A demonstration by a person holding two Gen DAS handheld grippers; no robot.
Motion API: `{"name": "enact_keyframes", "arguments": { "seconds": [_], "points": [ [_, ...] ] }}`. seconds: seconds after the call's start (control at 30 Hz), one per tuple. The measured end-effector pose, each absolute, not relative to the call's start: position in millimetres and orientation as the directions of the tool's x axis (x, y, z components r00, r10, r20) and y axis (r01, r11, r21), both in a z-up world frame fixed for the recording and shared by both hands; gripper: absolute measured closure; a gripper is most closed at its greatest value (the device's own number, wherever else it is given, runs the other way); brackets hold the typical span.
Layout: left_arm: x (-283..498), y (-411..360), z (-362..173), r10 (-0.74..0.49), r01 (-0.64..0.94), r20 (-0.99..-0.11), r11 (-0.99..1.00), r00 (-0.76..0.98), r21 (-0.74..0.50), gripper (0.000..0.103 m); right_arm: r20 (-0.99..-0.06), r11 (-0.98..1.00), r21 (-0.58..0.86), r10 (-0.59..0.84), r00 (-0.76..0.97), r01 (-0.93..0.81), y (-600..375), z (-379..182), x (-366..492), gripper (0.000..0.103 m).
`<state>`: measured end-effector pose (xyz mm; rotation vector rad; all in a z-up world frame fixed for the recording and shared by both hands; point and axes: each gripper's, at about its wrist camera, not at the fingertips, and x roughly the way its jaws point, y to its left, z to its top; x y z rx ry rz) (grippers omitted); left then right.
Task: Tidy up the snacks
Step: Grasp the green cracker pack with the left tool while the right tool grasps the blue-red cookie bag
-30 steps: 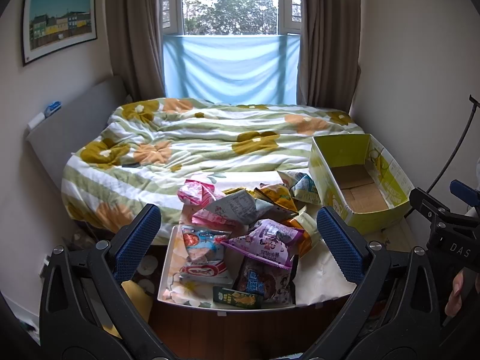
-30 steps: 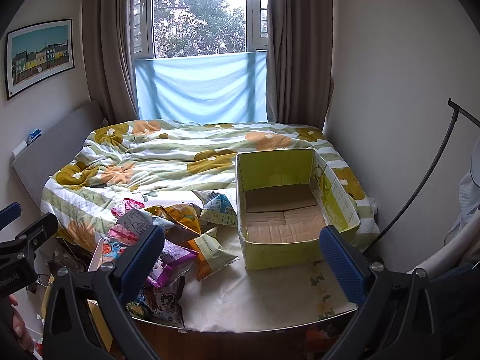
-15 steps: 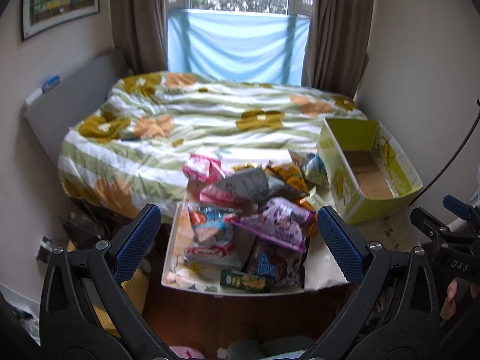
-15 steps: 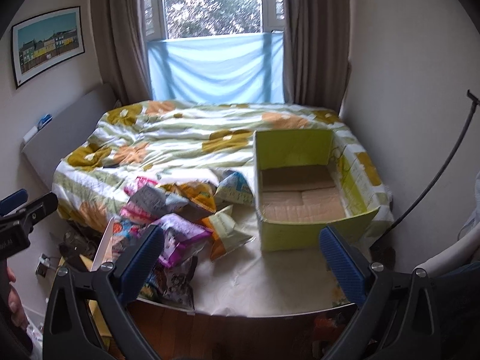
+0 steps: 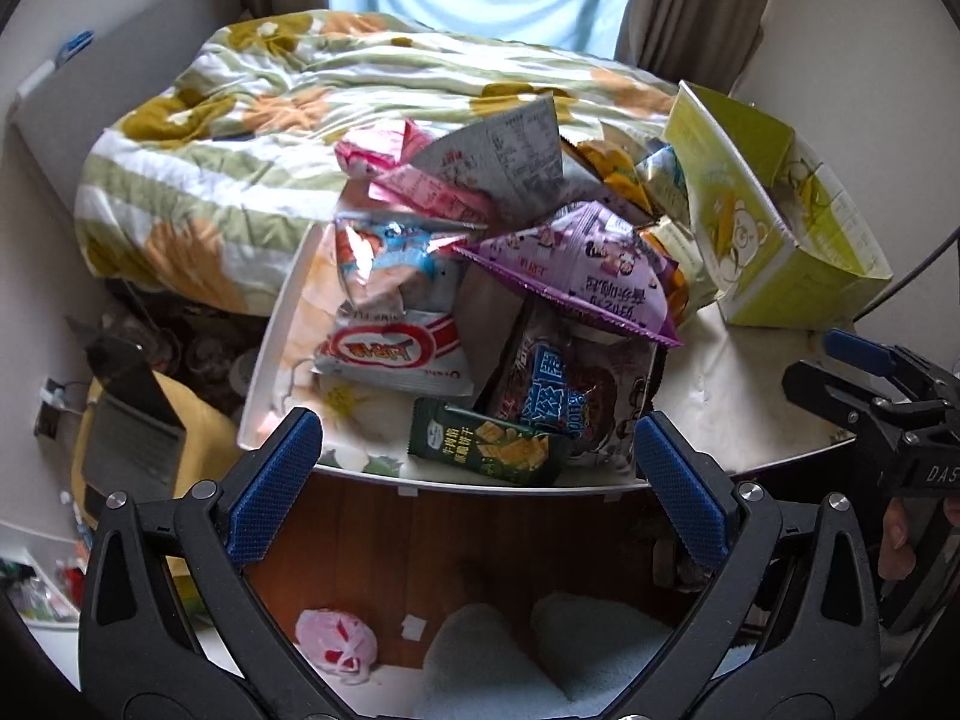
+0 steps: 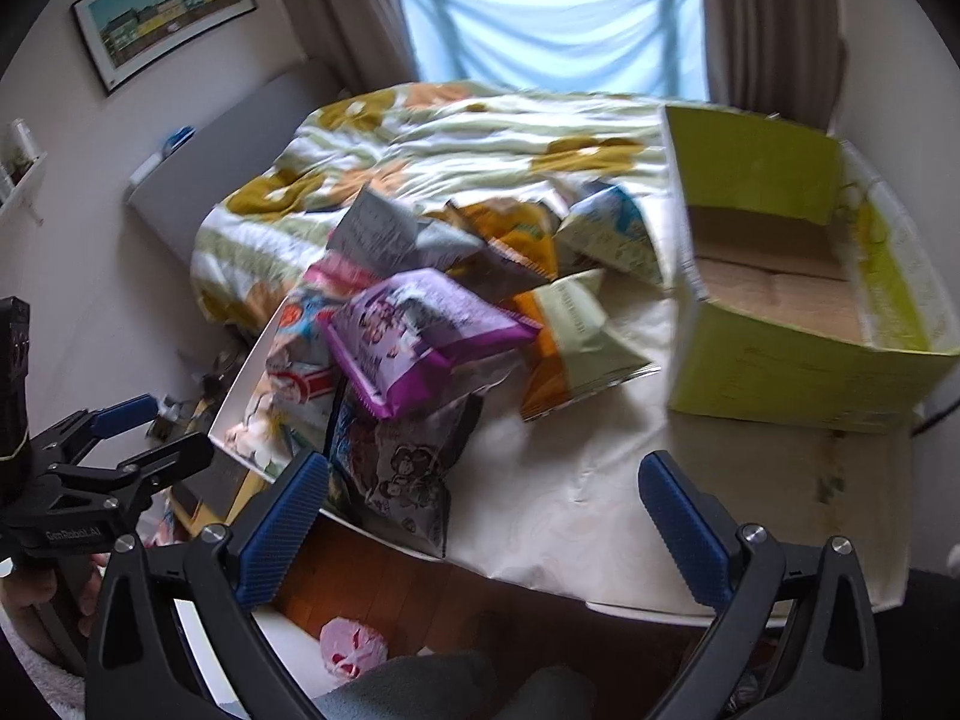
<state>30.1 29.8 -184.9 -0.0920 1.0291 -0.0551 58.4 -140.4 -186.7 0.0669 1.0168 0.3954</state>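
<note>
My left gripper (image 5: 477, 462) has its jaws spread wide and grasps nothing; it hangs just off the near edge of the desk (image 5: 750, 384), the blue pads either side of a small dark green cracker packet (image 5: 486, 441) that lies at the front of the snack pile. My right gripper (image 6: 483, 507) is likewise released, jaws wide apart and bare, hanging above the near edge of the desk over a bare stretch of its white cover.

Just past the left jaws the snacks lie heaped: a dark brown bag with blue lettering (image 5: 564, 396) beside the green packet, a white bag with a red ring (image 5: 390, 354) to its left, and a purple bag (image 5: 582, 276) resting on top of them. Further back a pink bag (image 5: 384, 147) and a grey-white bag (image 5: 516, 150) stick up against the floral quilt (image 5: 228, 138) on the bed. An orange-and-cream bag (image 6: 576, 342) lies between the pile and the box.

The yellow-green cardboard box (image 6: 774, 360) stands open on the right side of the desk, its cardboard floor bare, near the pile but apart from it.

On the wooden floor below, a crumpled pink-and-white bag (image 5: 336, 642) lies near the left jaws.
</note>
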Motion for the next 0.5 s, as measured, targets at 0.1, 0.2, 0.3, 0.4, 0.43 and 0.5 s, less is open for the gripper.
{"name": "enact_keyframes", "arguments": {
  "seconds": [0.1,0.2,0.3,0.4,0.43,0.5],
  "points": [
    [39,23,-207,-0.093,0.014,-0.867,0.995,0.489,-0.099,0.001,-0.817,0.895,0.291,0.417,0.399,-0.339,-135,-207,70,0.000],
    [45,16,-229,-0.095,0.045,-0.884,0.995,0.458,-0.084,0.001,-0.819,0.870,0.319,0.453,0.353,-0.377,-128,-226,83,0.000],
    [50,12,-247,-0.101,0.082,-0.894,0.994,0.437,-0.072,0.001,-0.813,0.844,0.358,0.492,0.312,-0.399,-121,-242,94,0.000],
    [56,10,-263,-0.102,0.105,-0.907,0.992,0.409,-0.065,0.001,-0.810,0.825,0.383,0.516,0.278,-0.416,-114,-256,102,0.000],
    [58,11,-268,-0.104,0.113,-0.911,0.992,0.398,-0.064,0.001,-0.808,0.817,0.393,0.525,0.266,-0.422,-111,-260,104,0.000],
    [61,10,-275,-0.111,0.132,-0.918,0.989,0.381,-0.065,0.001,-0.802,0.805,0.410,0.542,0.251,-0.428,-108,-269,107,0.000]
  ]
}}
